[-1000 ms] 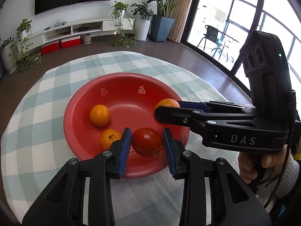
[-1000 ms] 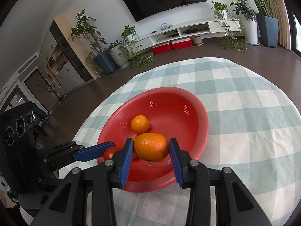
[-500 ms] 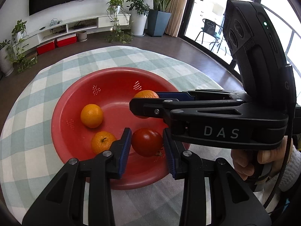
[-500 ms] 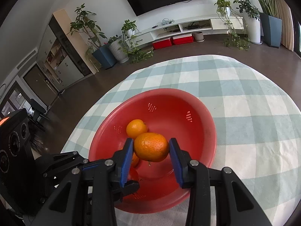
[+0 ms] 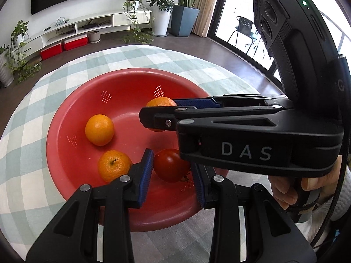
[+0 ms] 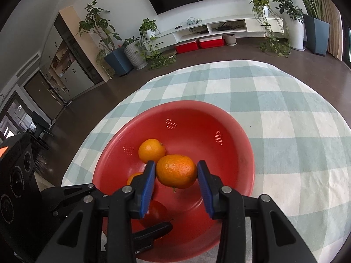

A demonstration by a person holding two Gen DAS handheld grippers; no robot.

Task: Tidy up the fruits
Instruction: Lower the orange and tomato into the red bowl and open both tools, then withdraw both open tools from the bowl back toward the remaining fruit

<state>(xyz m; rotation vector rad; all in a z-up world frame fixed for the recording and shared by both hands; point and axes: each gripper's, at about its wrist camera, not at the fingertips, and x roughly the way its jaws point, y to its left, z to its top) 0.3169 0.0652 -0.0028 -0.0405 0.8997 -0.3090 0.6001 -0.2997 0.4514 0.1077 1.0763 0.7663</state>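
The left gripper [image 5: 172, 171] tilts steeply downward, its blue pads clamped on a tomato [image 5: 171, 167]. The right gripper [image 6: 176, 174], just beside it on the right and likewise tilted, pinches an orange [image 6: 176, 171]. A hand [image 5: 305, 188] grips its handle.

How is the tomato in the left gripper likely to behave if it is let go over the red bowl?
The tomato is round and glossy, so it would probably roll down the red bowl's curved wall toward the oranges. Its smooth skin looks slippery against the left gripper, and likely bruises if squeezed hard.
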